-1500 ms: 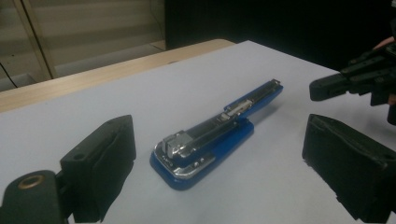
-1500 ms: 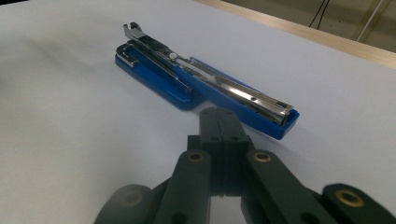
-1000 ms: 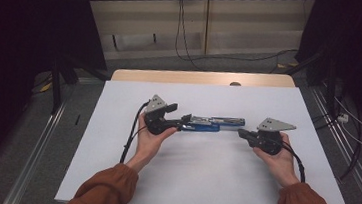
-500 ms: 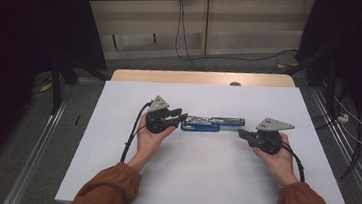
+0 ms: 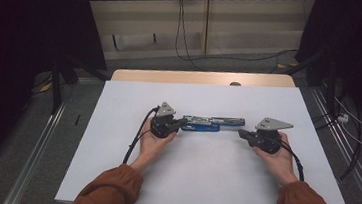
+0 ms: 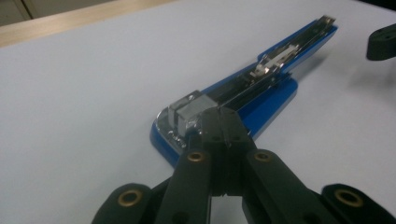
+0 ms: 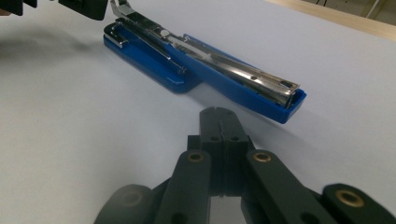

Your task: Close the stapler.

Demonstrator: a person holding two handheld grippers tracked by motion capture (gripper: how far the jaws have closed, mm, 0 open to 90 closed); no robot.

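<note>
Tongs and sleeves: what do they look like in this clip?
Both tongs, left and right, are matte black, with flat linkage bars pinned by brass-coloured rivets and jaws rounded at the tip. Each carries a grey three-cornered plate on top and trails a black cable. The person wears rust-orange sleeves.

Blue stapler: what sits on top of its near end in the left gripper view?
The shut left claw tips rest on the metal end of the stapler; the spot beneath them is covered.

left gripper (image 5: 183, 124) lowered, jaws just closed
</note>
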